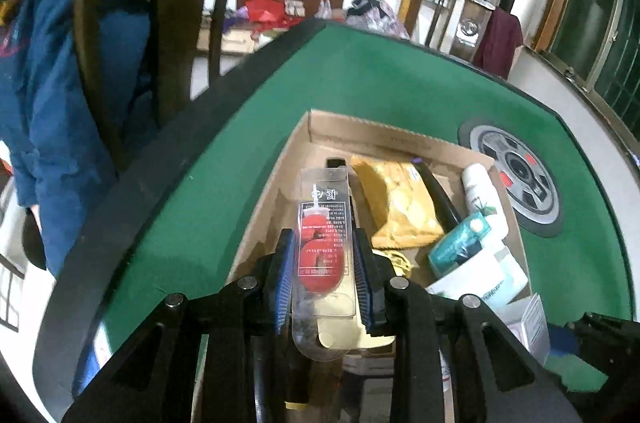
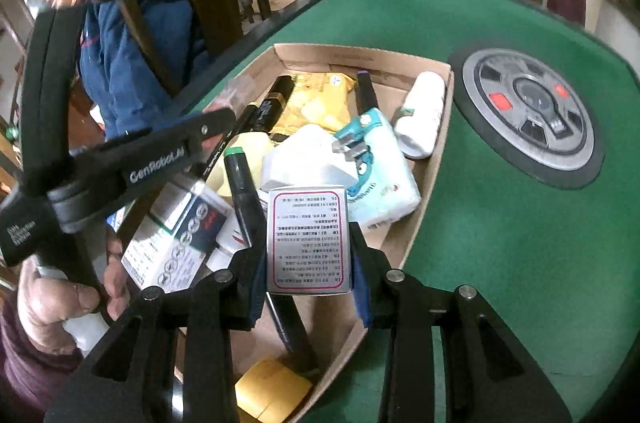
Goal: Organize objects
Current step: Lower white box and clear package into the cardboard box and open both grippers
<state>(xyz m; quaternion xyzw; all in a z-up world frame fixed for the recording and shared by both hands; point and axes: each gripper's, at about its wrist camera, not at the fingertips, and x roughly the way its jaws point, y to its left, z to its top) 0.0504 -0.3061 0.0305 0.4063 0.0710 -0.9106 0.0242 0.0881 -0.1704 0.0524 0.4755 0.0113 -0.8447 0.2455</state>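
My left gripper [image 1: 323,255] is shut on a clear blister pack [image 1: 324,251] with a red item inside, held over the left part of the cardboard box [image 1: 352,127]. My right gripper [image 2: 310,251] is shut on a small silver carton [image 2: 307,243] with a red-framed text panel, above the same cardboard box [image 2: 424,159]. The box holds a yellow packet [image 1: 396,203], a white bottle [image 1: 482,195], a teal tissue pack [image 2: 380,167], dark pens [image 2: 244,191] and a white medicine carton [image 2: 176,239]. In the right wrist view the left gripper's arm [image 2: 132,167] crosses over the box.
The box sits on a green felt table [image 1: 400,79] with a black padded rim [image 1: 132,215]. A round grey centre panel [image 2: 528,111] lies right of the box. A wooden chair [image 1: 168,3] and a person in a blue jacket [image 2: 132,35] stand past the left edge.
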